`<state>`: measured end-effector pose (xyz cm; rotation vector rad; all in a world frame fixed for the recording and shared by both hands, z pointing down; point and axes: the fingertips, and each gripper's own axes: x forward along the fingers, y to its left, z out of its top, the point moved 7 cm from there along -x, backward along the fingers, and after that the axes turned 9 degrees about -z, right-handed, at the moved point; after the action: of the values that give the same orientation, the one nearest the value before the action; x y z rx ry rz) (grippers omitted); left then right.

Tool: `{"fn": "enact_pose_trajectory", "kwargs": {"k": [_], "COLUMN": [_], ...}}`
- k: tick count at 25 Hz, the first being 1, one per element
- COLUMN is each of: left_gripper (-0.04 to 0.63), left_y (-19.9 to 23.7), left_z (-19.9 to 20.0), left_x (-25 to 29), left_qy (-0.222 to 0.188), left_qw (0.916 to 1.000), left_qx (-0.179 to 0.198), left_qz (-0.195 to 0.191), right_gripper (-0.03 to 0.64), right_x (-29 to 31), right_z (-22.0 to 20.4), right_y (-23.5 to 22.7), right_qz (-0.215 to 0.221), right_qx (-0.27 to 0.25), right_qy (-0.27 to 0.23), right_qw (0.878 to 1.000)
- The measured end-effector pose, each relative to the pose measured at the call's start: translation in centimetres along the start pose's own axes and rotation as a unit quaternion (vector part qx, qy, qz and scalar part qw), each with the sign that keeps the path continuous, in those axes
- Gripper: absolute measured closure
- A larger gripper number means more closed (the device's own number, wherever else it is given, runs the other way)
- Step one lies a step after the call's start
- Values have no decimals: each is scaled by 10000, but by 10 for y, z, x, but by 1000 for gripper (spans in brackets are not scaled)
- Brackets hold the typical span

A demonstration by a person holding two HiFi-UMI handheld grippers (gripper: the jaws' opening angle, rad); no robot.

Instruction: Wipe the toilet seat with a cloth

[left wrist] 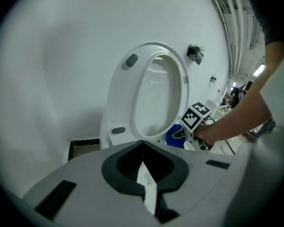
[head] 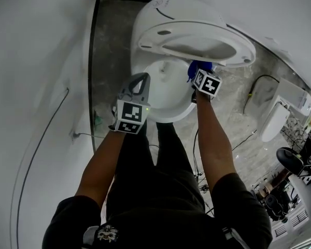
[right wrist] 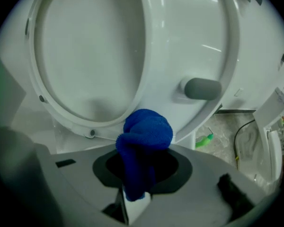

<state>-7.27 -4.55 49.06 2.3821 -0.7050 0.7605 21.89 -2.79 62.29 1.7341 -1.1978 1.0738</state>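
1. Clamping down on the blue cloth, the right hand-held gripper held it bunched between its jaws, just right of centre in the head view.
2. The toilet seat stood raised, and the cloth sat right at its lower edge, above the right rim of the bowl; whether cloth and seat touched could not be judged.
3. The left hand-held gripper hung left of centre over the bowl's left rim, jaws pressed together with nothing between them.
4. In the left gripper view, the seat's white ring filled the upper middle, with the cloth at its lower right.
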Motion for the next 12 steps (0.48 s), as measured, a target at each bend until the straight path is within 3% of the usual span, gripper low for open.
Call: {"fn": "enact_pose_trajectory", "kwargs": {"k": [12], "left_gripper": [586], "left_y": [21], "left_z": [-11], "left_x": [-20], "left_qy": [-7], "left_qw": [9996], "left_qx": [-11], "left_qz": [296], "right_gripper": [525], "right_x": [14], "right_z": [-14], "right_y": [91], "right_qz": [755], "right_qx": [-359], "right_qy": [186], "right_qw": [9963]}}
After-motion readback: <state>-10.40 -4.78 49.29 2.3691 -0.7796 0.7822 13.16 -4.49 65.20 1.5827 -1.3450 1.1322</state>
